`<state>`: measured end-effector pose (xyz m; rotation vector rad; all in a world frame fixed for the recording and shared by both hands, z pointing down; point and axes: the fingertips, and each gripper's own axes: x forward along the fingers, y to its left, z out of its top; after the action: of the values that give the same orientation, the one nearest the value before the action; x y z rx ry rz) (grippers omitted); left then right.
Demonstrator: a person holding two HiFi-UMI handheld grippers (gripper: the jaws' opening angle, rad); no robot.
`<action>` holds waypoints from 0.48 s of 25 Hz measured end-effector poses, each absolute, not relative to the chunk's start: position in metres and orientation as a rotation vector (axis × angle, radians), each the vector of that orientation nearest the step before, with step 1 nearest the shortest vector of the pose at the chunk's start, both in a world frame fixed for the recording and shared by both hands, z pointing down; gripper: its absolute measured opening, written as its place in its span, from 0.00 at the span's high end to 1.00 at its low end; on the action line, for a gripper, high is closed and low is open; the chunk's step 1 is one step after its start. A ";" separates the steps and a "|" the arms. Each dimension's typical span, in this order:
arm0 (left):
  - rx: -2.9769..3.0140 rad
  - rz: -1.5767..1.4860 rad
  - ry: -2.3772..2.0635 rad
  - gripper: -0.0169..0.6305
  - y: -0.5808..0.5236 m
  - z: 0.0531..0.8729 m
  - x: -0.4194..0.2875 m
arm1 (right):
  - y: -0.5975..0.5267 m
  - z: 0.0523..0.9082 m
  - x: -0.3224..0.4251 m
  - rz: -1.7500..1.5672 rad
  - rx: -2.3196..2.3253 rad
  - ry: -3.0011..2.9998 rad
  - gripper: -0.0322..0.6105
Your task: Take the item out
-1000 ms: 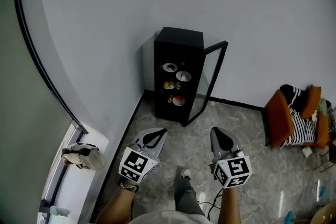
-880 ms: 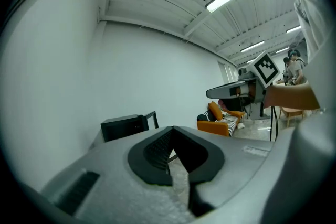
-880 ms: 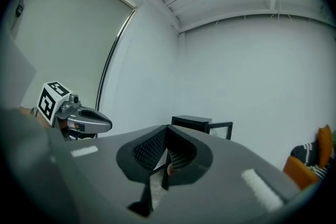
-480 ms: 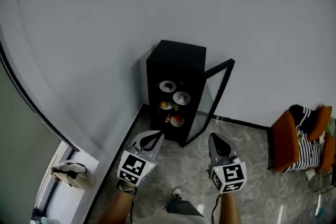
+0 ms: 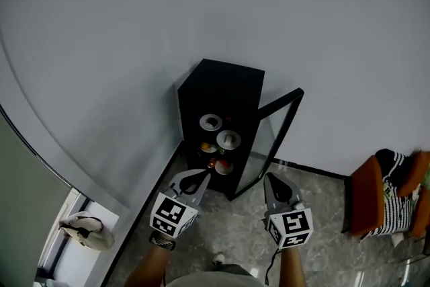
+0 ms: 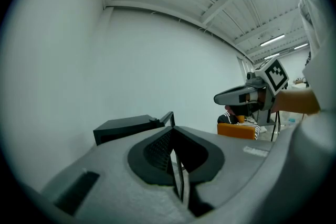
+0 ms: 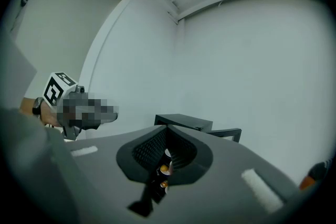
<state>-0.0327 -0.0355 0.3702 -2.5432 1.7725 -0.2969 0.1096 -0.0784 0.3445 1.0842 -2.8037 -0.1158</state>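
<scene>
A black cabinet (image 5: 225, 94) stands against the wall with its glass door (image 5: 275, 134) swung open to the right. Its shelves hold white dishes (image 5: 211, 121) and small coloured food items (image 5: 224, 167). My left gripper (image 5: 205, 173) is shut and empty, and its tip points at the cabinet's lower front. My right gripper (image 5: 268, 177) is level with it, just before the open door, with its jaws together and nothing held. In the left gripper view the shut jaws (image 6: 172, 128) cover most of the cabinet (image 6: 126, 127). The right gripper view shows shelf items (image 7: 164, 169) through the slit.
An orange chair (image 5: 365, 193) with striped cloth on it stands at the right on the grey marble floor (image 5: 235, 232). A pale bag (image 5: 84, 232) lies on a window sill at the lower left. The cabinet sits in a corner by the left wall.
The person has walked toward the cabinet. It now sits closer and lower in the head view, and both gripper tips have drawn up to its front. Both grippers stay shut.
</scene>
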 end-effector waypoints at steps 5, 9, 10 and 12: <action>-2.568 -0.276 1.815 0.97 -0.068 0.373 -0.032 | -0.111 0.350 0.109 -0.092 1.055 -2.813 0.94; -2.600 -0.289 1.855 0.97 -0.088 0.385 -0.037 | -0.134 0.359 0.103 -0.059 1.039 -2.814 0.94; -2.610 -0.295 1.863 0.97 -0.093 0.389 -0.039 | -0.138 0.362 0.101 -0.051 1.036 -2.813 0.94; -2.629 -0.308 1.869 0.97 -0.103 0.396 -0.042 | -0.148 0.369 0.097 -0.038 1.030 -2.809 0.94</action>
<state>-0.0423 -0.1028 0.3963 -2.6293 1.8685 -0.3083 0.0974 -0.1479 0.3691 1.0301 -2.8092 -0.0380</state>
